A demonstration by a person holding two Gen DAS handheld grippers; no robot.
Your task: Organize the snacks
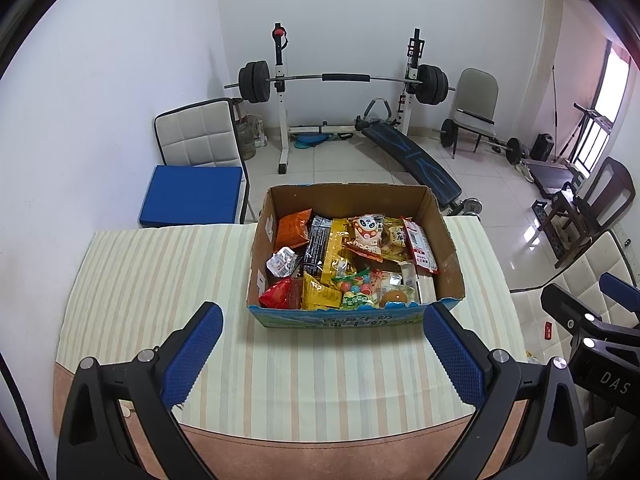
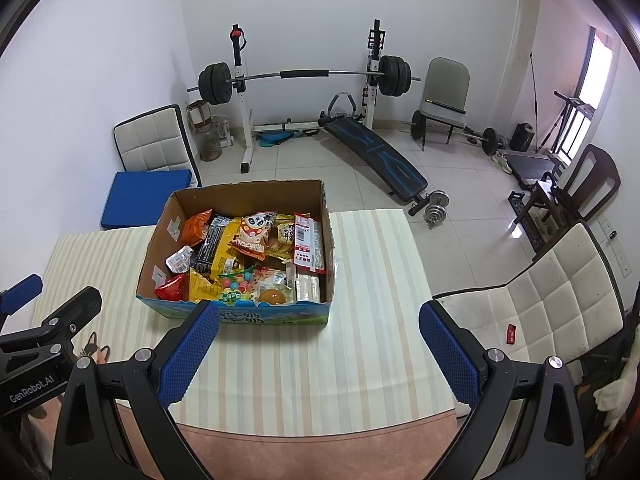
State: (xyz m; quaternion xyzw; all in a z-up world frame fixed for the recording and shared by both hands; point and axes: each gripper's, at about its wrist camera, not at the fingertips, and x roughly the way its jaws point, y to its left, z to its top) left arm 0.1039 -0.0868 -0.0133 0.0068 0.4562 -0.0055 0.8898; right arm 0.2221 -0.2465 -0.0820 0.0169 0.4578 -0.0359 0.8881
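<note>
Both jaws spread and empty, our left gripper (image 1: 322, 346) and right gripper (image 2: 320, 344) hover before the cardboard box (image 1: 448, 252) on the table (image 1: 160, 280); its loosely heaped snack packets (image 1: 344, 256) could slip or crush.

Ahead of your left gripper (image 1: 322, 354), snacks (image 1: 344, 258) sit in the box (image 1: 336, 318) on the table (image 1: 160, 280); your right gripper (image 2: 320, 354) hangs to its right.

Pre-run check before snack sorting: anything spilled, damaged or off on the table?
Nothing spilled: every snack is inside the cardboard box on the striped tablecloth. The snacks are just a jumbled heap, and the box's top edges look rough and torn. Both grippers, left and right, are open and empty.
</note>
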